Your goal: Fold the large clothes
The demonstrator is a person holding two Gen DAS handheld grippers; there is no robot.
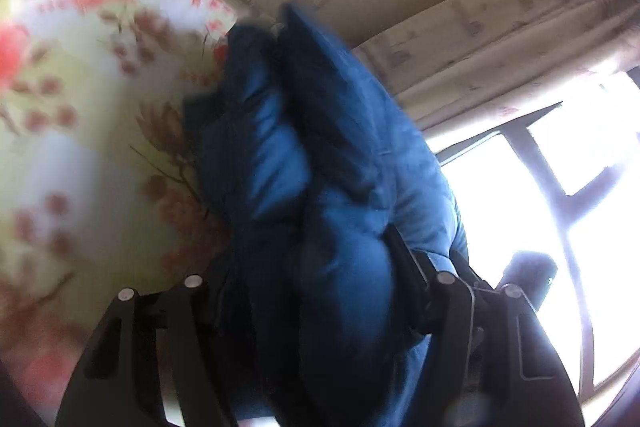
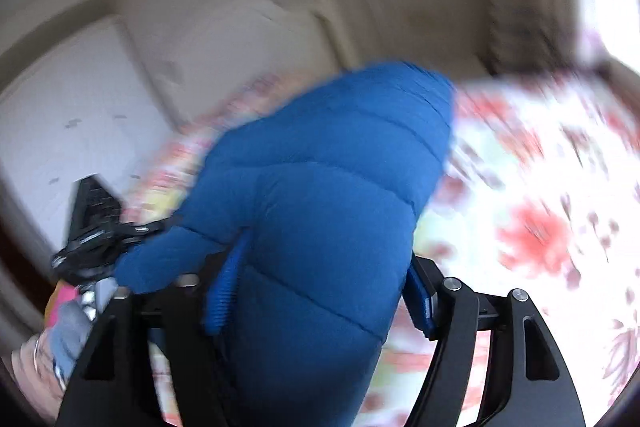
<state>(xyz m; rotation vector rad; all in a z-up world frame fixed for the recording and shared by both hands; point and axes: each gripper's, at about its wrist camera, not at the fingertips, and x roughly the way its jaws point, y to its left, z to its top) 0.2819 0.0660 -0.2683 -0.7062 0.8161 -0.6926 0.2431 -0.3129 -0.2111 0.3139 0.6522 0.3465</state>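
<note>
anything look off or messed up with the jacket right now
Nothing damaged. The blue puffer jacket is bunched thick between both grippers, left and right, lifted off the floral bedspread, not lying flat. Motion blur hides finer detail.

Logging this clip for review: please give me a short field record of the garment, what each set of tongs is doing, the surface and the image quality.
garment: blue quilted puffer jacket, bunched and lifted
left tongs: shut on the jacket
right tongs: shut on the jacket, blue pads pressing its sides
surface: floral bedspread, red and pink on pale cloth, behind the jacket
background: bright window in the left wrist view
image quality: motion blur in both views
</note>
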